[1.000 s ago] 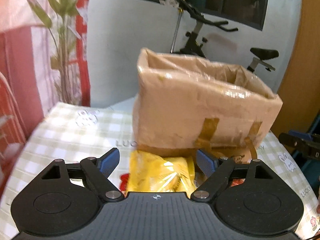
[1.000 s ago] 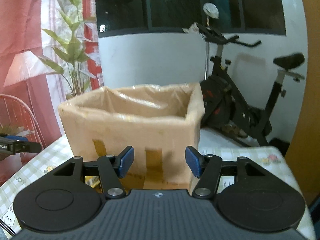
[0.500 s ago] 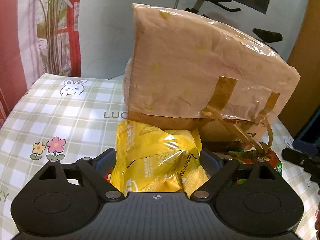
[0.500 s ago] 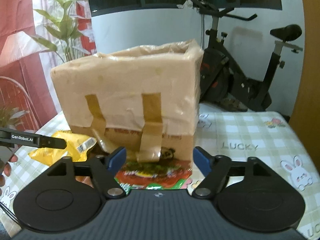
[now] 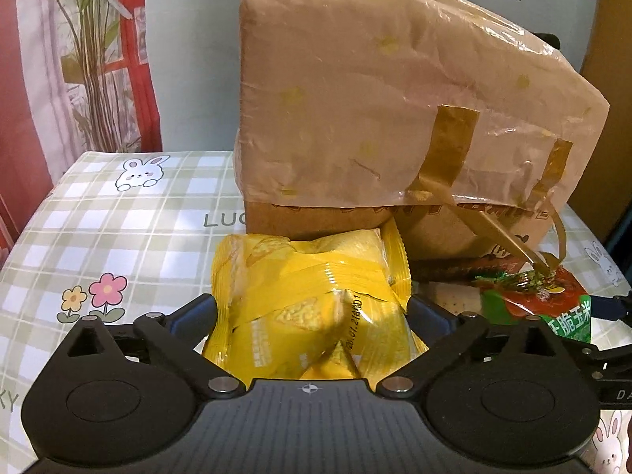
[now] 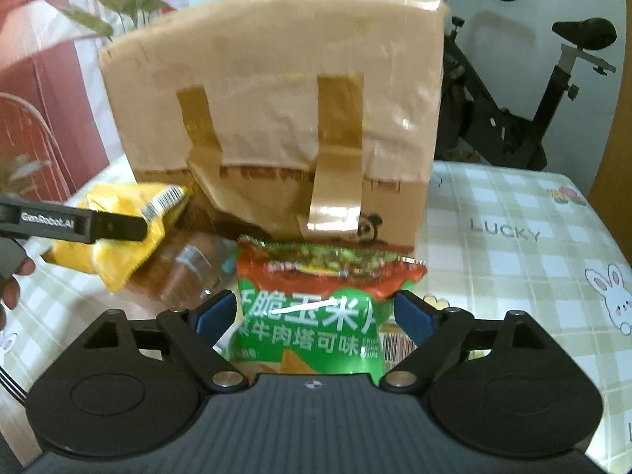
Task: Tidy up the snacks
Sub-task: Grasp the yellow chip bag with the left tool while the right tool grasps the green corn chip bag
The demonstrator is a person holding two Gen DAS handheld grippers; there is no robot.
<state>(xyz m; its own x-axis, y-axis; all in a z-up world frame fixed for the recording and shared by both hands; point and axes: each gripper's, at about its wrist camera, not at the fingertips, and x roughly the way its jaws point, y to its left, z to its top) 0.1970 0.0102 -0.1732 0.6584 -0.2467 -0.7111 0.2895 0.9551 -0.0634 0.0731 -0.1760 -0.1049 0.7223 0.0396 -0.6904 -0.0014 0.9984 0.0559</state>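
On the desk (image 5: 130, 213), w/ its checked cloth of rabbits and flowers, stands a cardboard box (image 5: 387, 110) wrapped in thin plastic film, brown tape strips down its front. The yellow snack bag (image 5: 312, 308) lies just in front of the box, at its left corner as the left wrist view has it. The left hand-held gripper (image 5: 312, 312) straddles that bag: jaws opening, bag between them, its sides right at the blue pads; can't tell if they touch. The green-and-red snack bag (image 6: 316, 316) lies in front of the box too, nr the middle of its taped face. The right hand-held gripper (image 6: 316, 316) is over it, jaws opening, bag between the pads, small gap on the right side. A clear, crinkled wrapper (image 6: 185, 264) sits betw. the two bags. In the right wrist view the left gripper's dark finger crosses the yellow bag, a person's fingertips (image 6: 15, 280) at the left edge. An exercise bike (image 6: 533, 91) stands behind the desk.
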